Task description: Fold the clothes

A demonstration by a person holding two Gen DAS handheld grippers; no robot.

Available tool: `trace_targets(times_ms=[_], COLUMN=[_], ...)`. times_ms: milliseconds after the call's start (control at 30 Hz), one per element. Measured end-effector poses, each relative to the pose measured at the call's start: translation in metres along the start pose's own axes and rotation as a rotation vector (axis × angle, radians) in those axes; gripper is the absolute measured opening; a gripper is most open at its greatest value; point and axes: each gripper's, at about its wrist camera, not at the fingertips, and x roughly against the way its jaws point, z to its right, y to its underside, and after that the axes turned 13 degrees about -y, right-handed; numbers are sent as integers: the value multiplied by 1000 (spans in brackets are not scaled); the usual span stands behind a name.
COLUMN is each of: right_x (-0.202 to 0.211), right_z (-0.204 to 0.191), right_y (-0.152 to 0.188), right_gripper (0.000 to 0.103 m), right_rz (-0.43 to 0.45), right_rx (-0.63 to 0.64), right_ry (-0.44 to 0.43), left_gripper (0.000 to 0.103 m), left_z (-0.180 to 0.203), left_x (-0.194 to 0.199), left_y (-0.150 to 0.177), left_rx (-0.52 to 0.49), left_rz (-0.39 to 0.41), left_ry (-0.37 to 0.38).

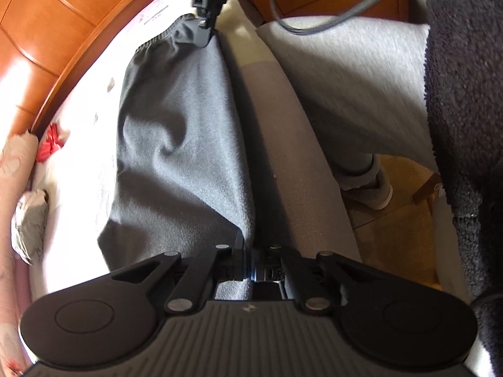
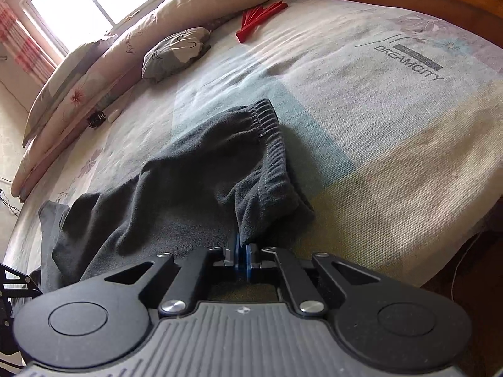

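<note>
- The right gripper [image 2: 241,253] is seen clenched on the waistband end of the dark grey trousers [image 2: 188,182], at the near edge of the bed [image 2: 377,110].
- The left gripper [image 1: 248,262] is seen clamped on the other end of the trousers [image 1: 176,144], which are stretched along the bed's edge between both grippers.
- A grey cushion [image 2: 176,51], a red fan [image 2: 261,19] and a long folded quilt [image 2: 132,37] are seen further back.
- The person's leg [image 1: 345,72] is seen beside the bed.
</note>
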Motion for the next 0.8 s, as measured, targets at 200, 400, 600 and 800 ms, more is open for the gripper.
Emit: trace_targets(times_ms=[200, 400, 600, 800], right_x=[28, 55, -5, -47], right_z=[-9, -45, -69, -61], right_y=[-7, -20, -17, 5], right_gripper=[22, 38, 44, 44], right_rz=[37, 135, 65, -13], right_rx=[12, 170, 321, 408], right_ry=[54, 105, 92, 170], left_gripper=[11, 12, 16, 20], left_z=[-18, -62, -98, -91], left_x=[17, 45, 20, -46], left_y=[7, 29, 15, 2], left_rx=[89, 242, 523, 712], left_rz=[11, -7, 46, 19], left_ry=[63, 16, -62, -60])
